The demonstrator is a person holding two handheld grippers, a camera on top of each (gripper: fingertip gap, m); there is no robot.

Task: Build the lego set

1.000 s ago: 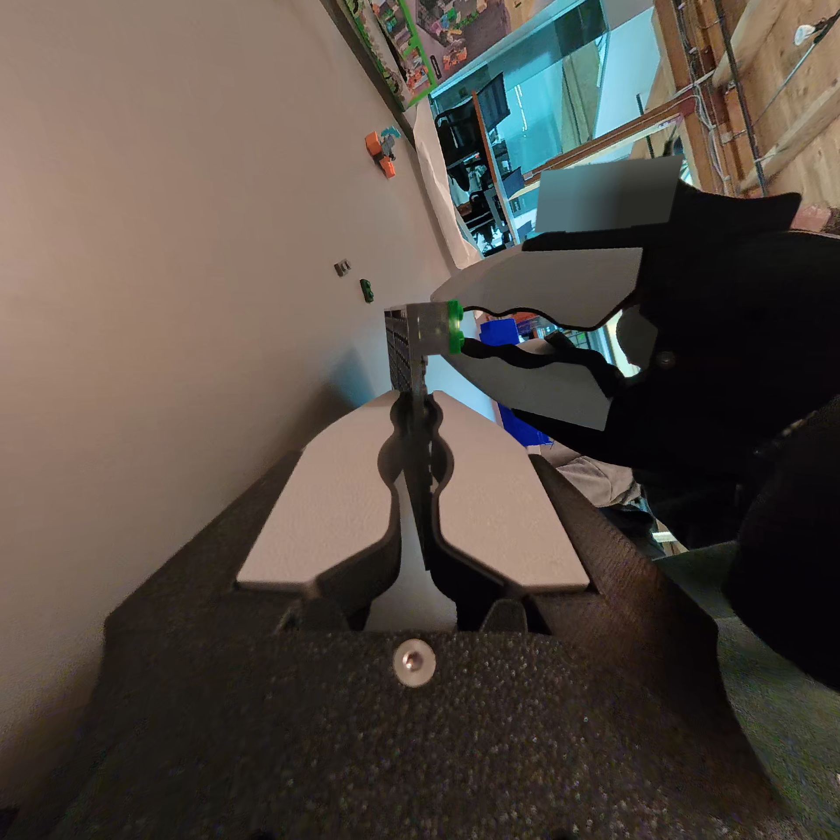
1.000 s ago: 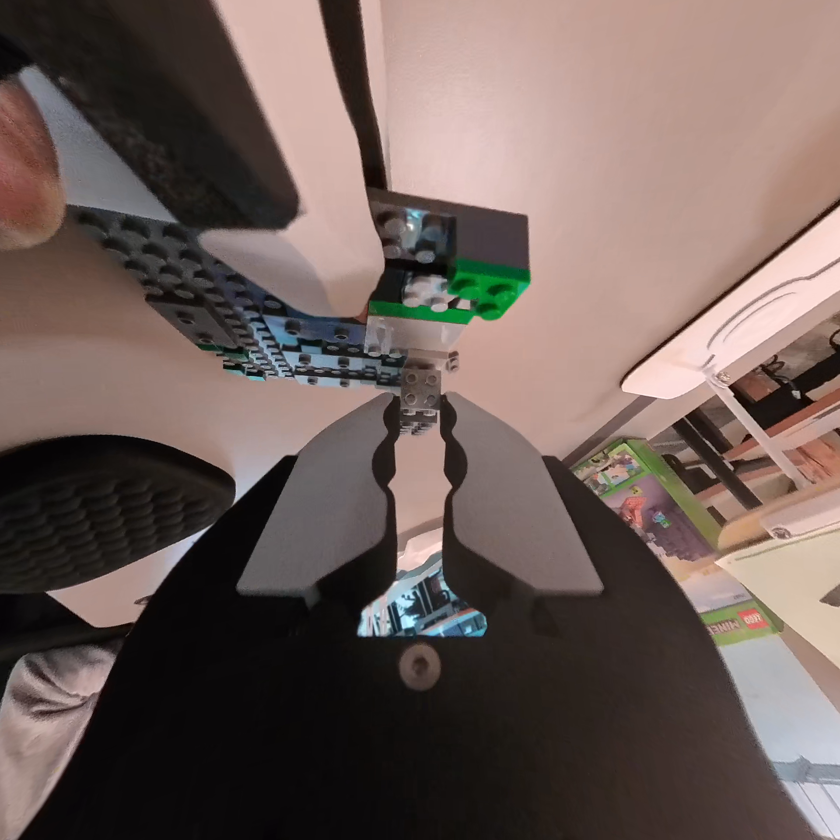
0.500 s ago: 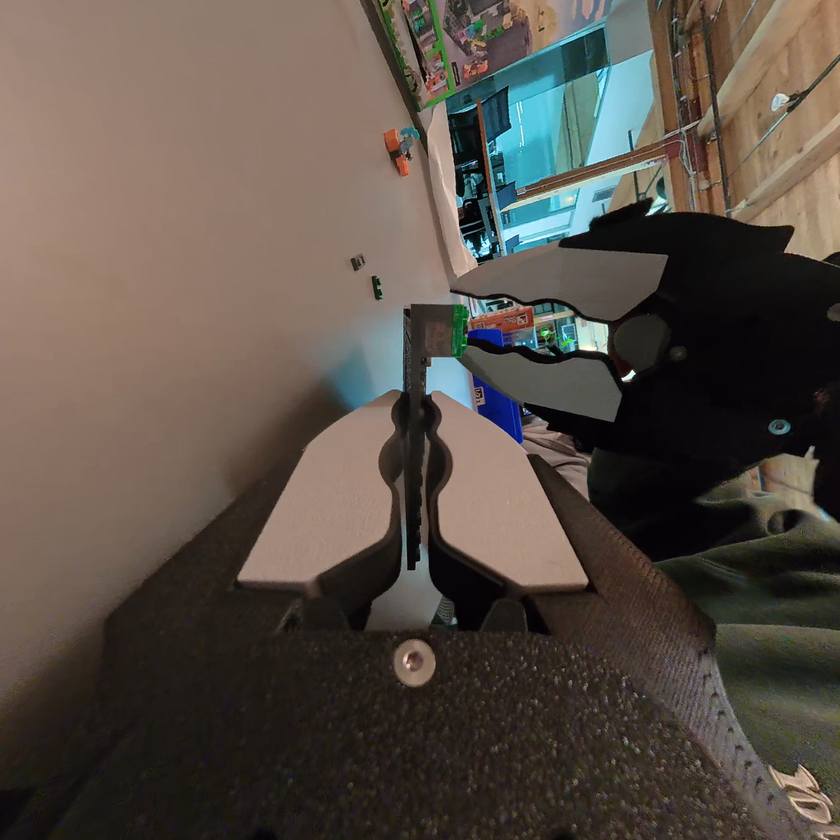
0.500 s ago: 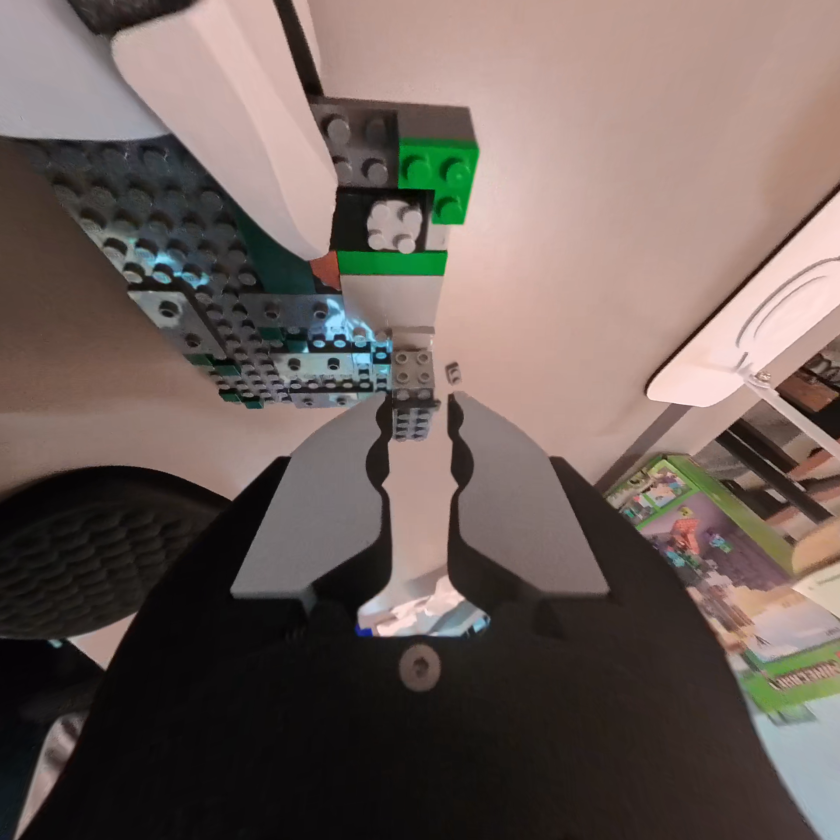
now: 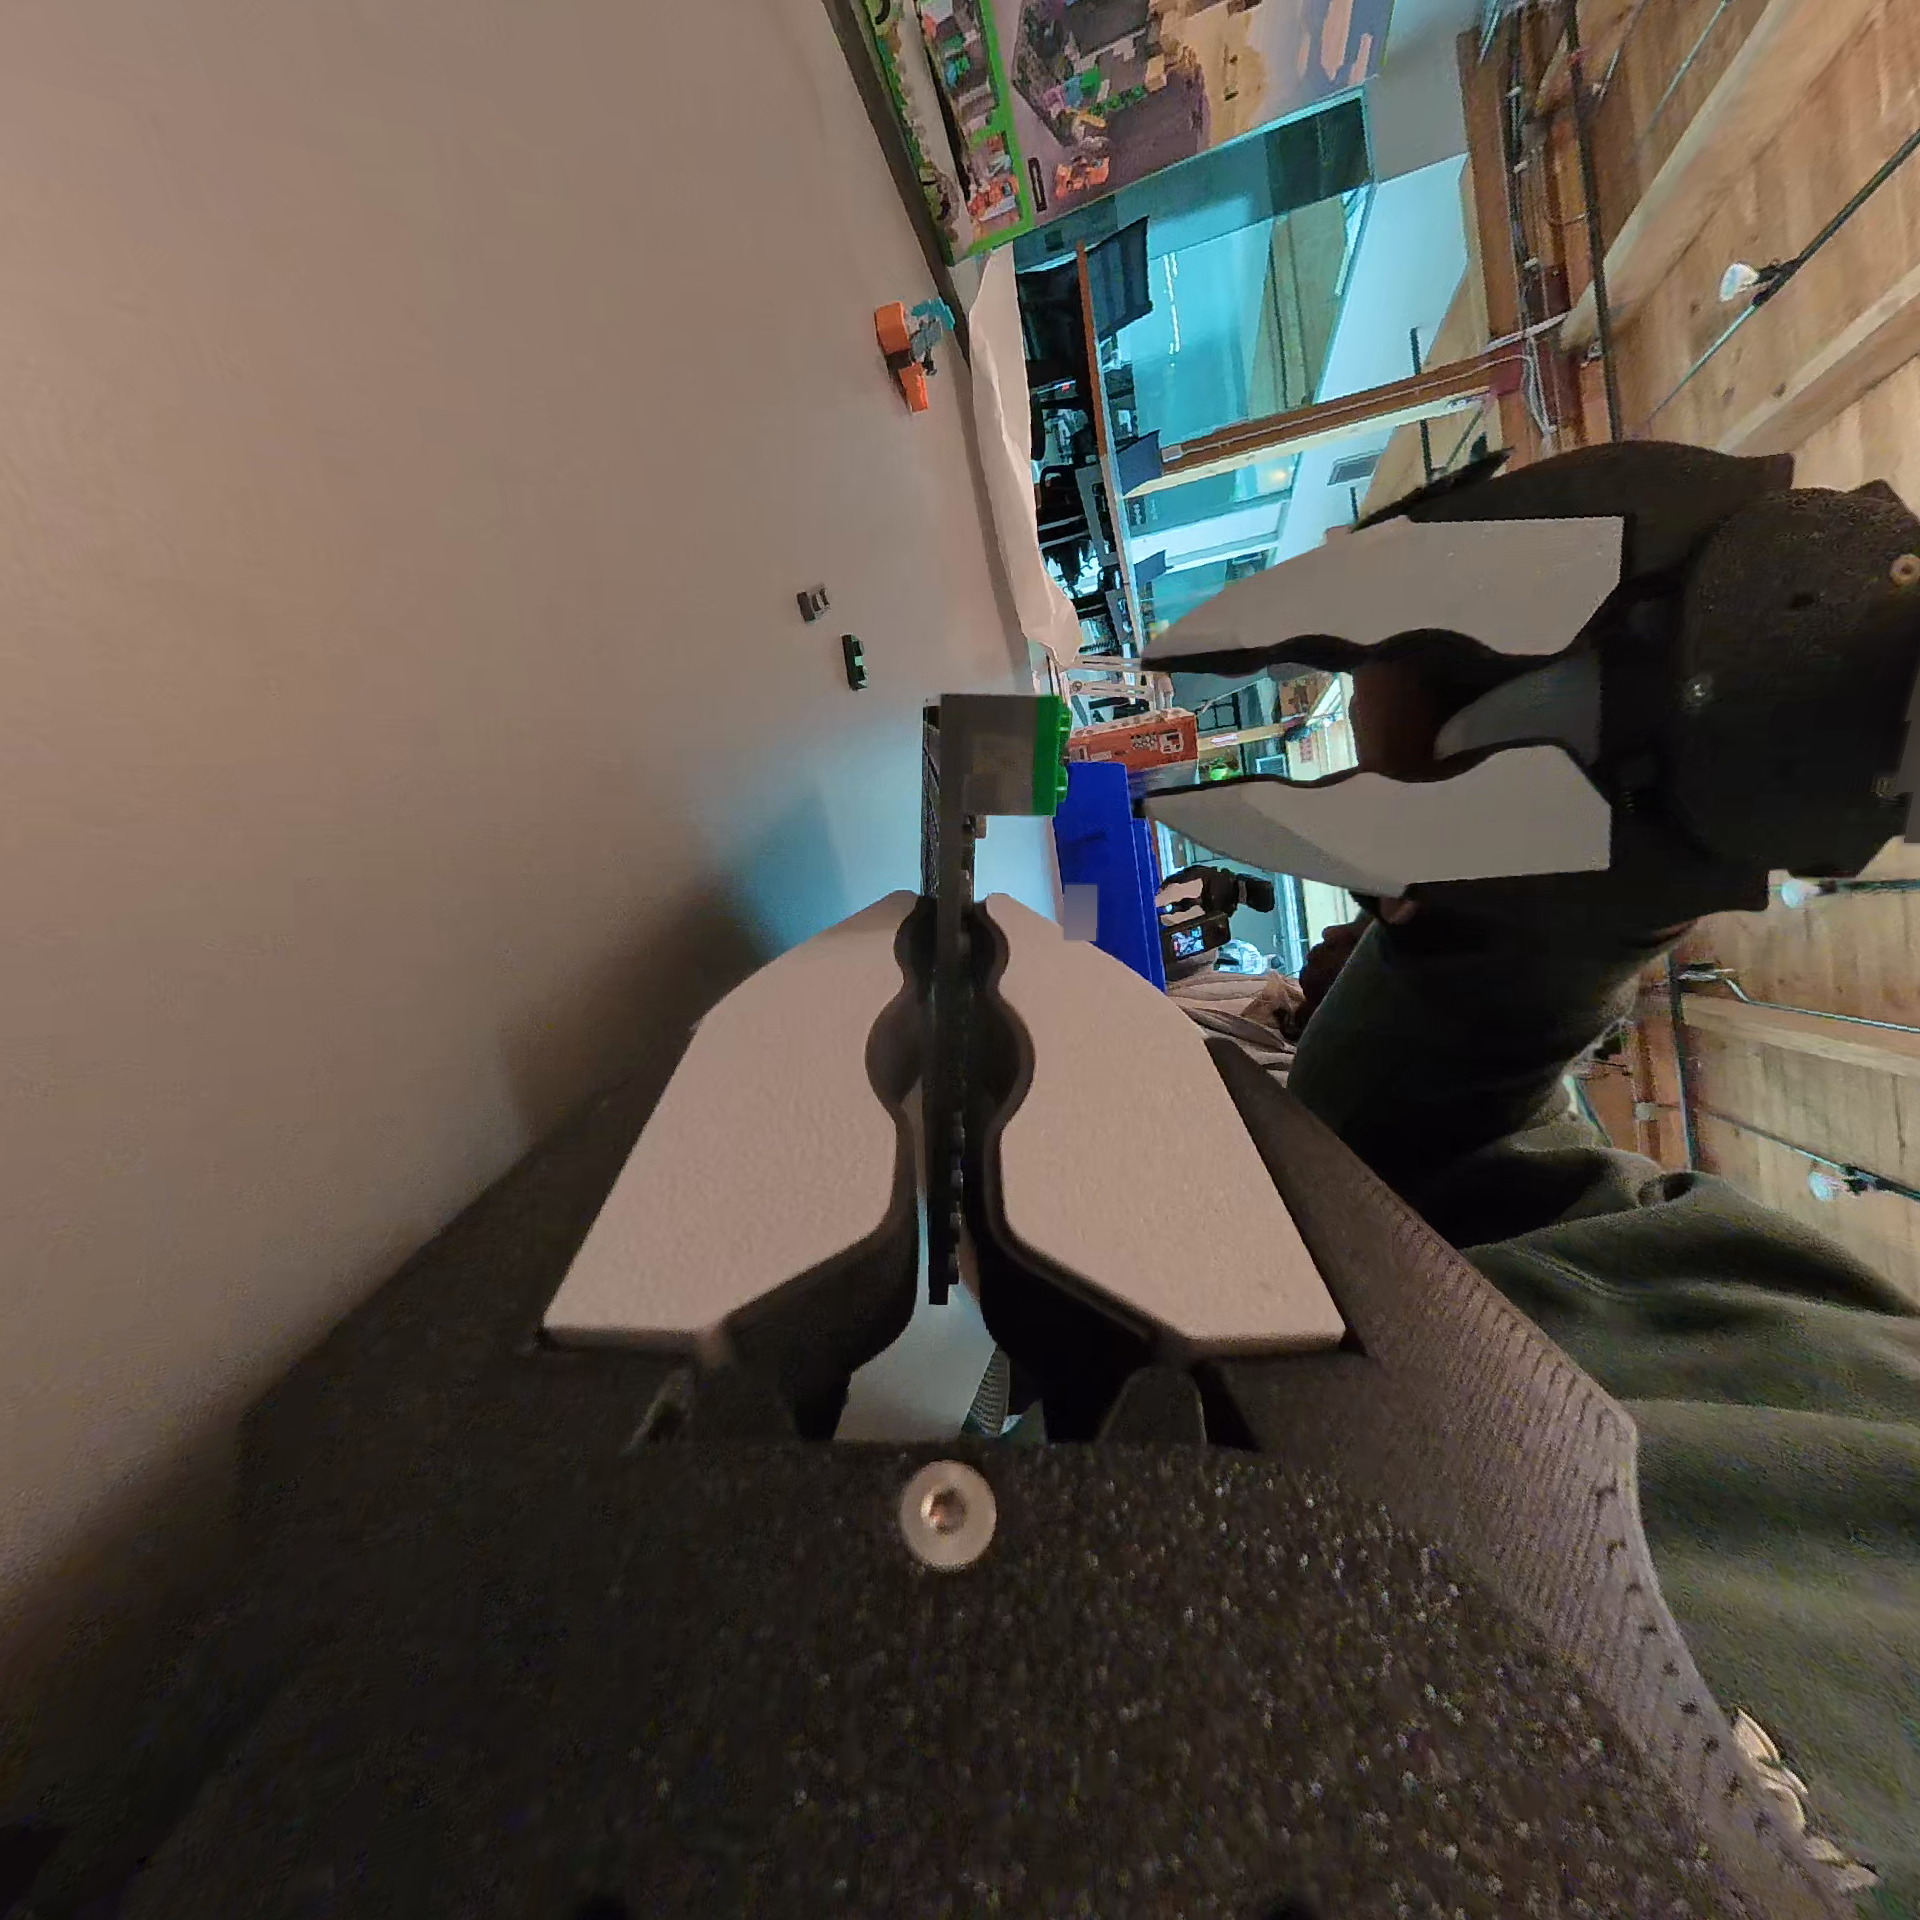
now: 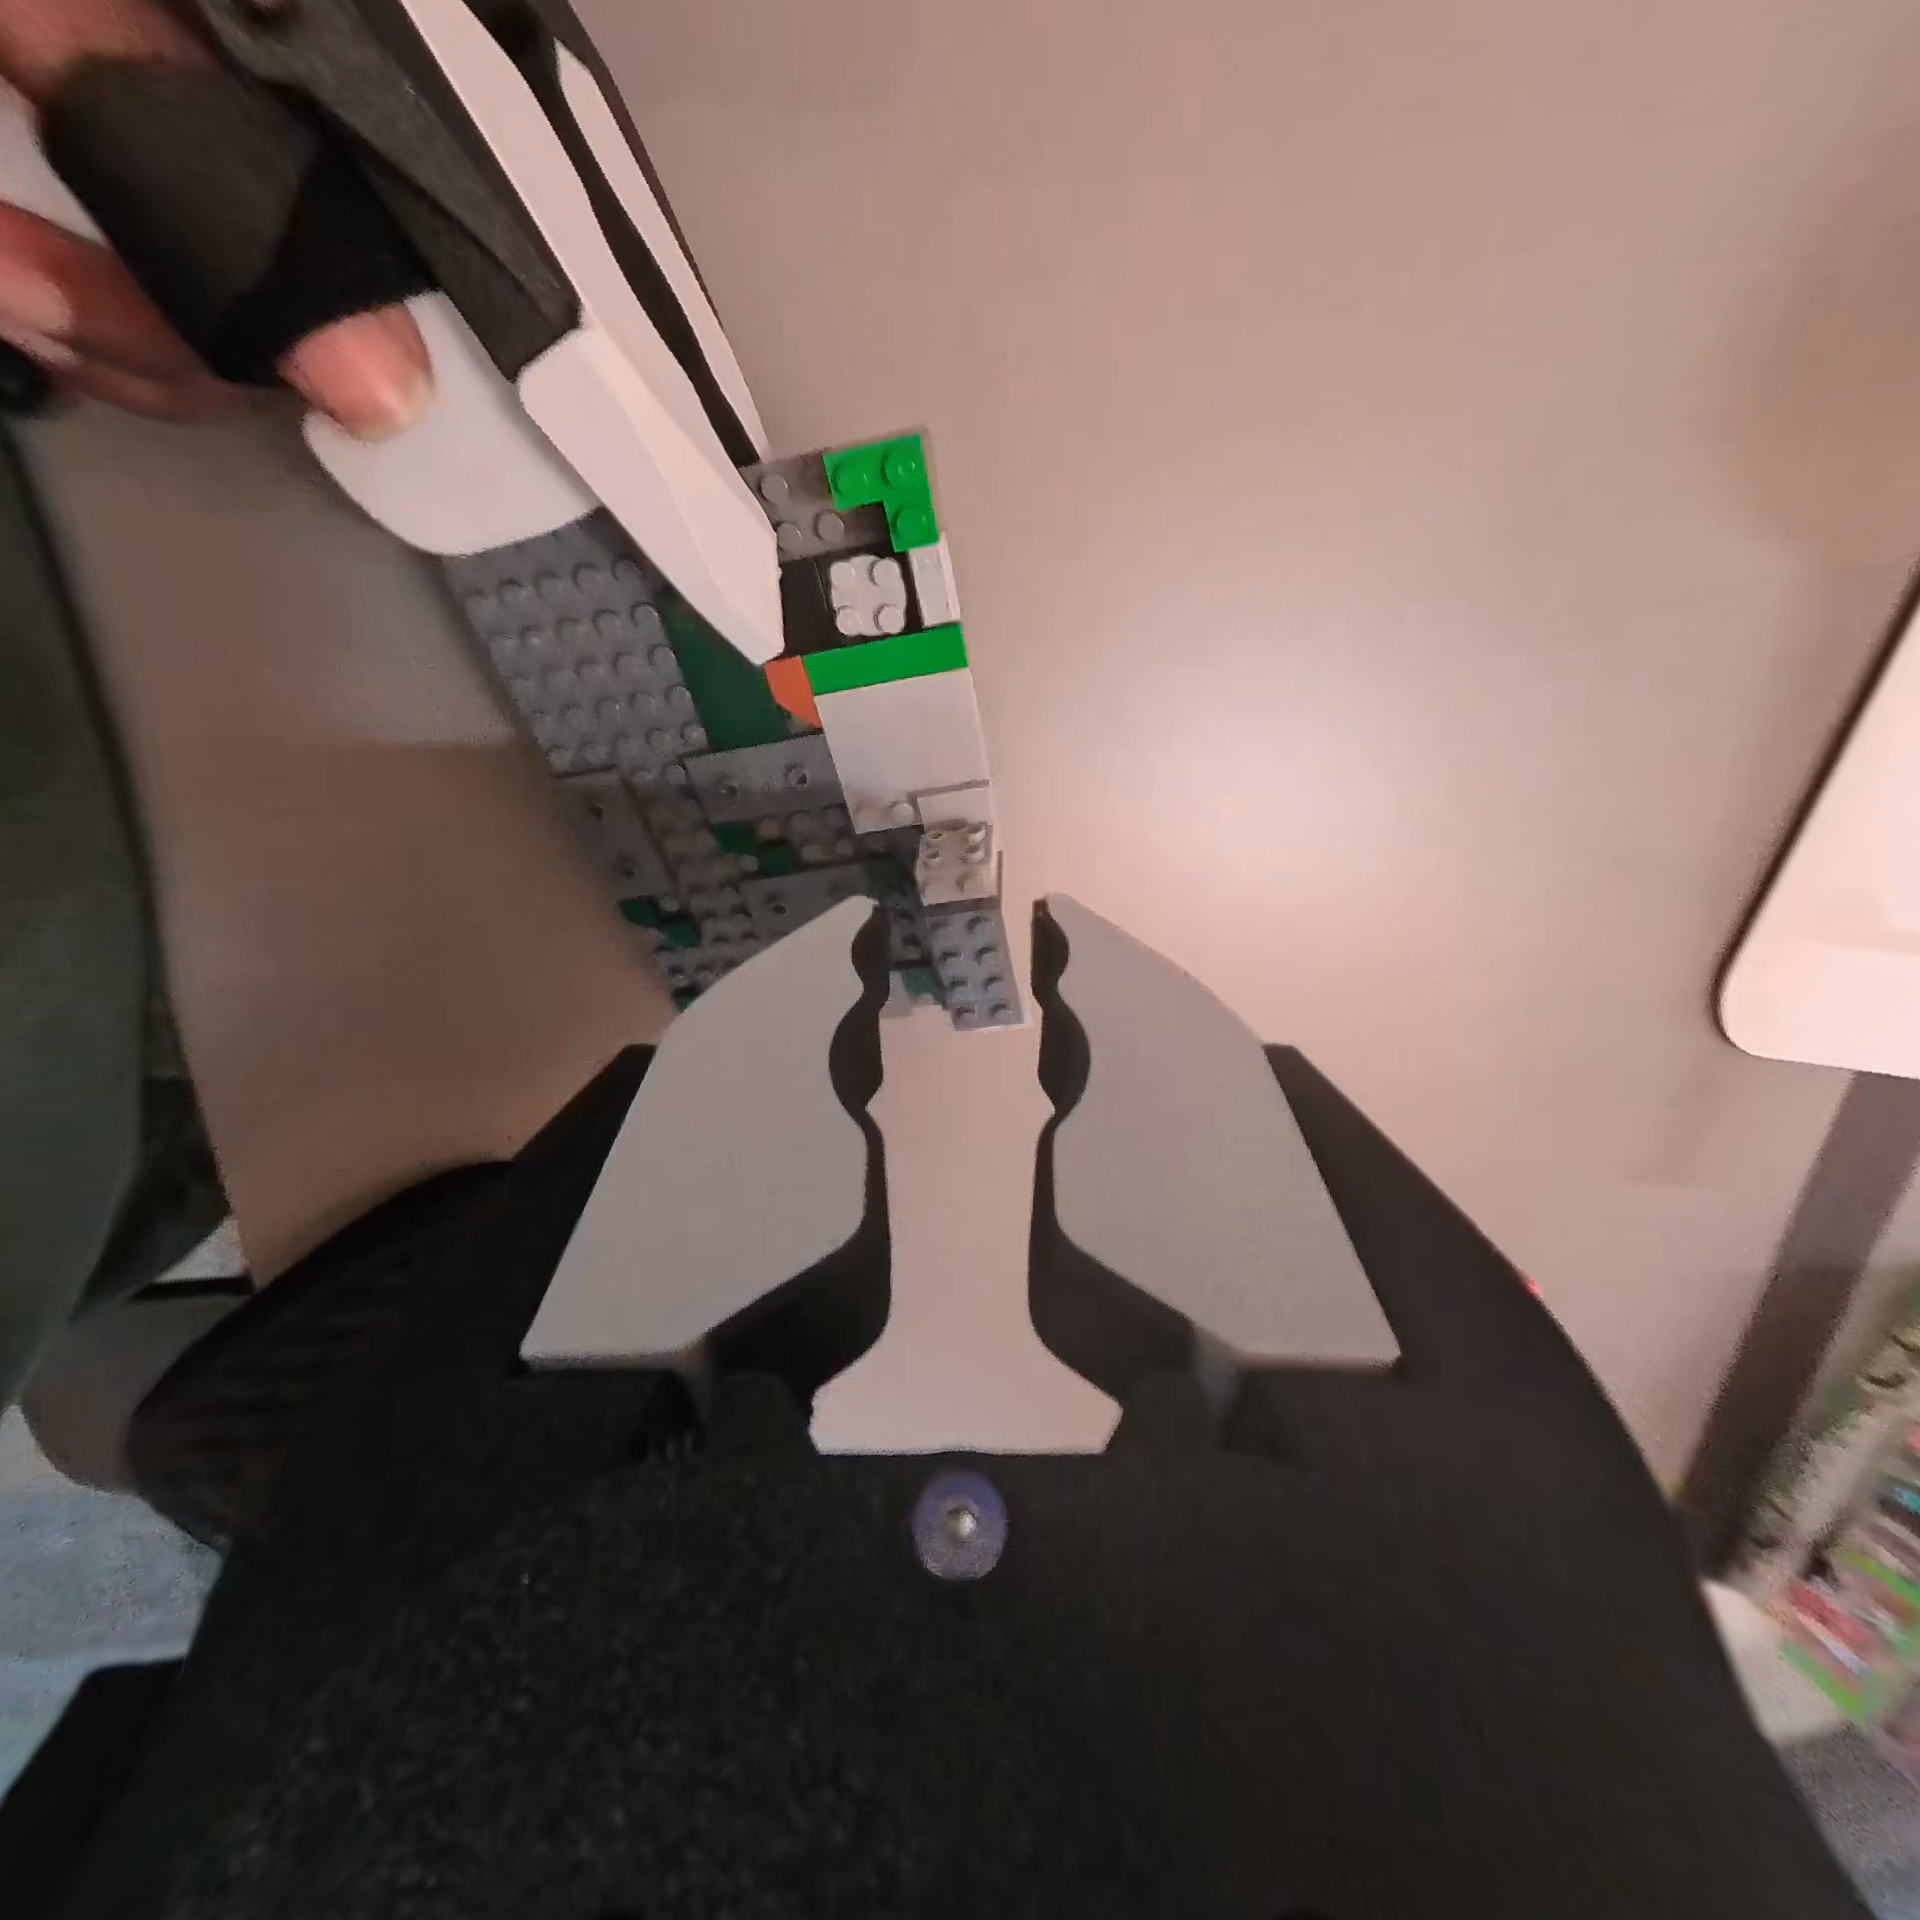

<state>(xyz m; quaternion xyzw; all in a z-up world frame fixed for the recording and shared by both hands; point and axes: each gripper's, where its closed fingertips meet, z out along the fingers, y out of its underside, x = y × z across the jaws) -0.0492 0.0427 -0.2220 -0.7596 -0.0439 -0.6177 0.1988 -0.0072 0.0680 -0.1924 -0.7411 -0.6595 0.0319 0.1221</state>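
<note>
My left gripper (image 5: 951, 909) is shut on the dark baseplate of the lego build (image 5: 1003, 764), which it holds edge-on above the table. In the right wrist view the build (image 6: 894, 727) shows its studded face: grey plates, white blocks, a green corner plate (image 6: 883, 478) at the top, and a small grey plate (image 6: 977, 966) at its near end. The left gripper's fingers (image 6: 644, 468) clamp its upper left. My right gripper (image 6: 956, 906) is open and empty, with its tips just short of the small grey plate. It also shows in the left wrist view (image 5: 1143, 732), right of the build.
The light table (image 5: 416, 520) carries a small orange model (image 5: 902, 353), a small grey piece (image 5: 812, 601) and a dark green piece (image 5: 854, 661). A lego box (image 5: 997, 104) stands at the far edge. A blue bin (image 5: 1107, 883) is beyond. A white tabletop (image 6: 1849, 935) is at right. Across from one pair of fingers to the other is roughly 7 cm.
My right gripper has opened wider and drawn back from the build, leaving the small grey plate on it. The left gripper still holds the baseplate, now turned a little.
</note>
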